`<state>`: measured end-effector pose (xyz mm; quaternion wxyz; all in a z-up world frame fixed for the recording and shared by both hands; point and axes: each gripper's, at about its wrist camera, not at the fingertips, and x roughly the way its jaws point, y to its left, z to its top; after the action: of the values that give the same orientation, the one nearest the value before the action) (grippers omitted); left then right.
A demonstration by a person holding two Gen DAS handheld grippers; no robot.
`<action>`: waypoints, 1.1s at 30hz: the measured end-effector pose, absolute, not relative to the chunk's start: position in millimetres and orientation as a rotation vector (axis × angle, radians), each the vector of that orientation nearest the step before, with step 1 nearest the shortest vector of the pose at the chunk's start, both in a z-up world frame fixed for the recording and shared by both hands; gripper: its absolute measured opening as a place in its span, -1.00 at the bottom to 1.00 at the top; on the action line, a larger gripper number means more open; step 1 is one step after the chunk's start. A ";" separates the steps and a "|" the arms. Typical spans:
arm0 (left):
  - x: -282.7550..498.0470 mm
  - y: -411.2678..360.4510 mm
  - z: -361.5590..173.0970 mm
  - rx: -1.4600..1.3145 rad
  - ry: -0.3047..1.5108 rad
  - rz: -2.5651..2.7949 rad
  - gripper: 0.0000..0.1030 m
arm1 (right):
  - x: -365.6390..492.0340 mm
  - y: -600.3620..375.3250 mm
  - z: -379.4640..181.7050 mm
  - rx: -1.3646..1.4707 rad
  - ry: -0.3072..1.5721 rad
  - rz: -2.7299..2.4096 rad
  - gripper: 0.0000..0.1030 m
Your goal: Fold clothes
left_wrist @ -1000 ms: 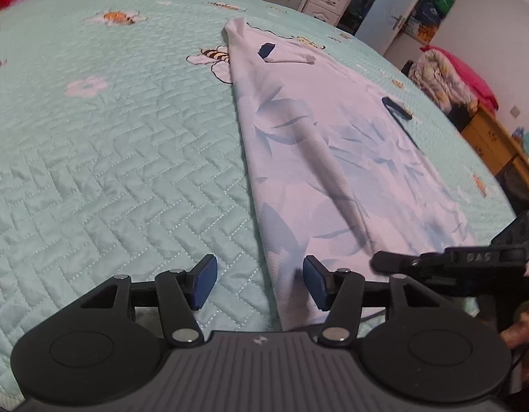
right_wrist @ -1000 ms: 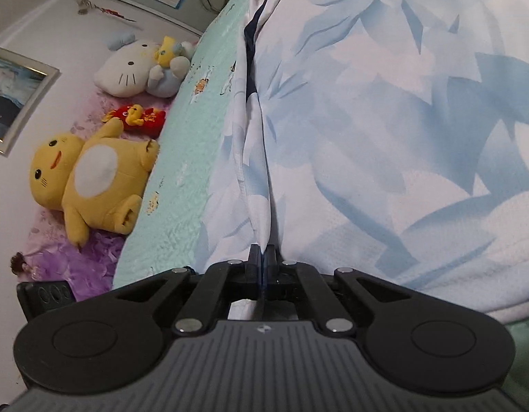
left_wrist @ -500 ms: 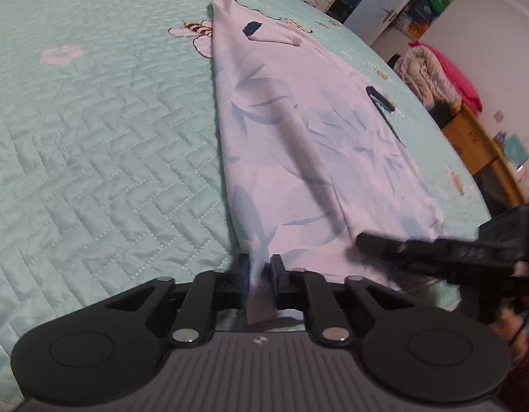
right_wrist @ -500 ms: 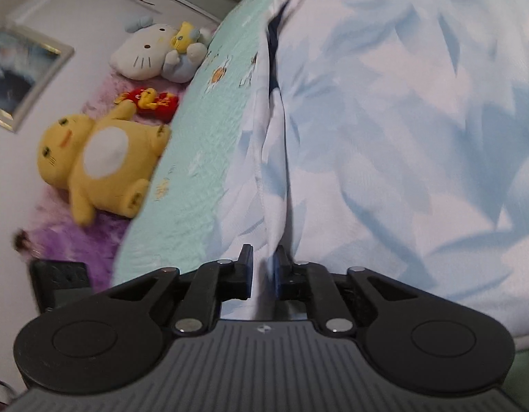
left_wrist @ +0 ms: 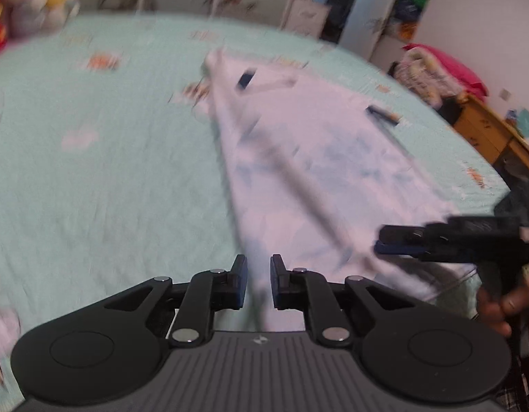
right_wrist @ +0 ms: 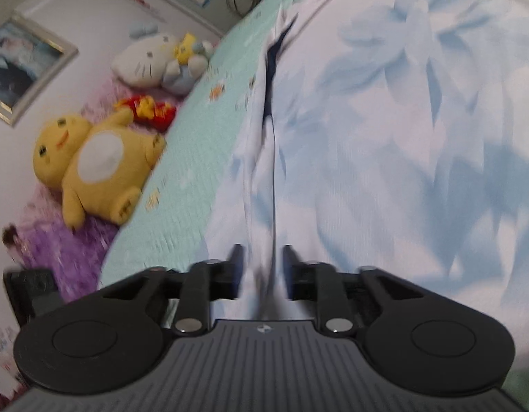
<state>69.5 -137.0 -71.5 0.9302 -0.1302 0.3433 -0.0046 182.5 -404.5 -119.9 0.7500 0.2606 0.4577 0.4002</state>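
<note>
Both jaws now parted, left hand-held gripper (left_wrist: 258,283) and right hand-held gripper (right_wrist: 262,273) straddling garment (left_wrist: 319,171) hem, unclamped

One white garment with a pale blue leaf print (left_wrist: 319,171) lies on one bed with a mint quilted cover (left_wrist: 110,178). Two grippers show: the left gripper (left_wrist: 258,274) near, the right gripper (right_wrist: 262,267) too. Three plush toys sit far left: one yellow plush (right_wrist: 93,168), one white cat plush (right_wrist: 144,65), one red plush (right_wrist: 148,111).
</note>
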 end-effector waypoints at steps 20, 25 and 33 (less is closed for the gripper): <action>155.0 -97.2 -148.9 -0.633 0.679 -0.229 -0.54 | 423.7 -224.6 -123.1 0.489 0.919 0.725 -0.31; 156.0 -95.4 -145.6 -0.647 0.670 -0.236 -0.50 | 430.7 -204.6 -126.4 0.450 0.904 0.721 -0.31; 141.8 -92.6 -150.2 -0.662 0.663 -0.230 -0.53 | 434.2 -201.2 -128.3 0.428 0.918 0.755 -0.99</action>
<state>141.8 -92.6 -150.2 0.8858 -0.3184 0.3189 -0.1107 434.2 -201.2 -128.3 0.8070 0.2001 0.4290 0.3531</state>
